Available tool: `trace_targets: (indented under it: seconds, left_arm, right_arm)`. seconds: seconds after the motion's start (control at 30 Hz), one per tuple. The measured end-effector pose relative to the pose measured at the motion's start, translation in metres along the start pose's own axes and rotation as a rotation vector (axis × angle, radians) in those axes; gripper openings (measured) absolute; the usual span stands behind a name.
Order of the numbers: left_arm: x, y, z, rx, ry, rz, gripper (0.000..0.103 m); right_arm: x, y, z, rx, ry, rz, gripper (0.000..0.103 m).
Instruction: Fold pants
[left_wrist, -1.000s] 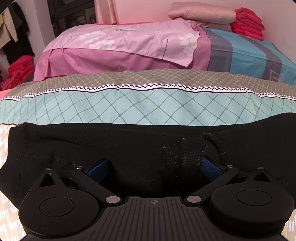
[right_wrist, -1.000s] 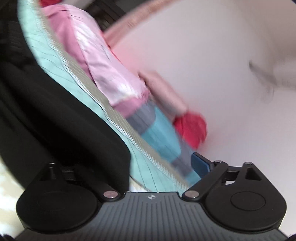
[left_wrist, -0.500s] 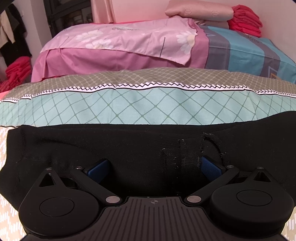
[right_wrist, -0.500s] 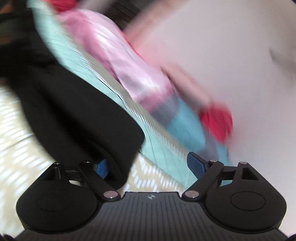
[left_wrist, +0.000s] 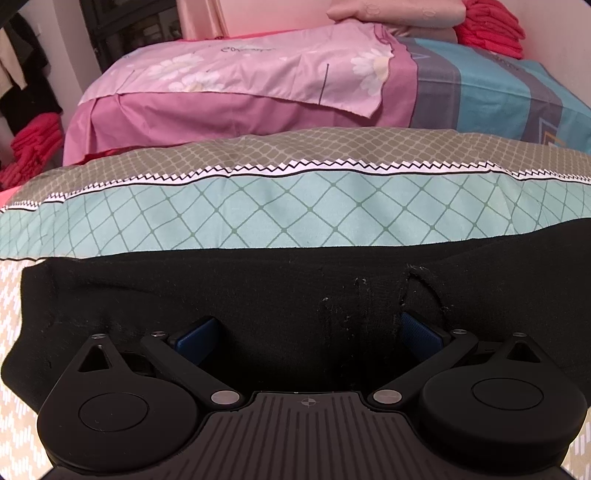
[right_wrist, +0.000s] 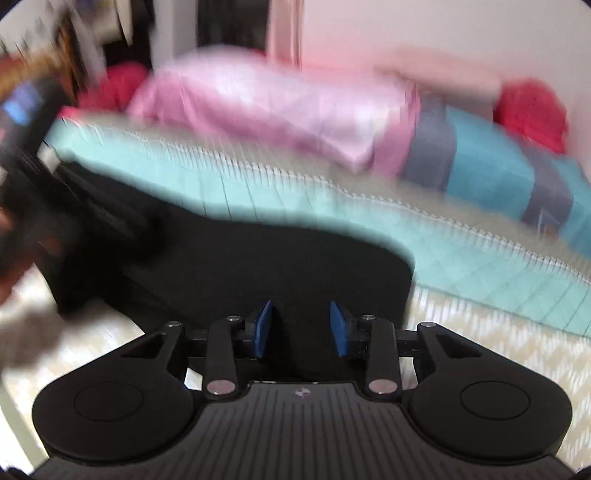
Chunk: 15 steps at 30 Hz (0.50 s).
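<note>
Bed (left_wrist: 295, 221) under a teal checked sheet, filling both views, with a cream patterned strip along the near edge. Farther back, a pink quilt (left_wrist: 258, 74); at the far right, a pillow (left_wrist: 395, 14) and a stack of red clothes (left_wrist: 491, 26).

Black pants (left_wrist: 258, 288) laid flat across the near part of the bed, running left to right, covering the line between the teal and the cream.

Left gripper (left_wrist: 310, 332) angled down over the pants, jaws spread wide, released; blue pads (left_wrist: 199, 334) well apart with the black cloth lying flat between and under them, nothing pinched.

Right gripper (right_wrist: 301, 328) over the right end of the pants, view heavily blurred. Jaws narrowed, just now closing, black cloth filling the gap between the pads (right_wrist: 264, 328). Cannot tell through the blur whether already clenched on the cloth.
</note>
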<state>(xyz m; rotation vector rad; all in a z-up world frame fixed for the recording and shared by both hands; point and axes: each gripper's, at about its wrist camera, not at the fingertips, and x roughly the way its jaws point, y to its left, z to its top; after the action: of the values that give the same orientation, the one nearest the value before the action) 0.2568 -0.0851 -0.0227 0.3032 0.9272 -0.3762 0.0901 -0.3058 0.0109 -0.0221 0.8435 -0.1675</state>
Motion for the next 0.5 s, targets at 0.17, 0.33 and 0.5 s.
trace_targets:
  seconds: [0.17,0.33,0.5]
  left_arm:
    - [0.001,0.006,-0.001,-0.008,0.010,-0.027,0.103]
    - [0.002,0.008,-0.001,-0.003,0.012,-0.036,0.103]
    - [-0.002,0.016,0.003,-0.005,0.028,-0.100,0.103]
  right_arm:
    - [-0.021,0.025,0.011,-0.018,-0.096,-0.009,0.042]
    - [0.018,0.027,0.019,-0.001,0.020,-0.051,0.066]
    - [0.018,0.031,0.010,-0.068,0.031,-0.088,0.086]
